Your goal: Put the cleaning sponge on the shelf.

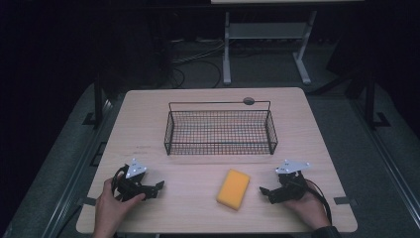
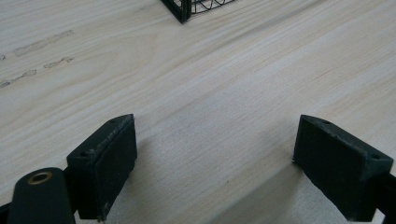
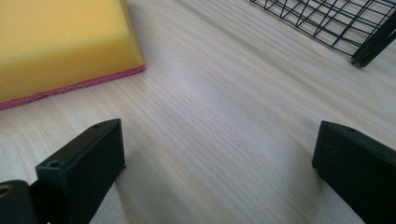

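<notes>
A person's hands are resting two grippers low on a pale wooden table (image 1: 148,124). At left, the left gripper (image 1: 157,188) is lying with jaws spread wide around bare wood, grasping nothing. Between the tools, a yellow sponge (image 1: 233,189) is lying flat, near the front edge, likely placed within easy reach of either hand. Behind it, a black wire basket (image 1: 220,130) is standing empty, seemingly waiting to receive it. At right, the right gripper (image 1: 265,191) is pointing toward the sponge, jaws likewise spread and released.
</notes>
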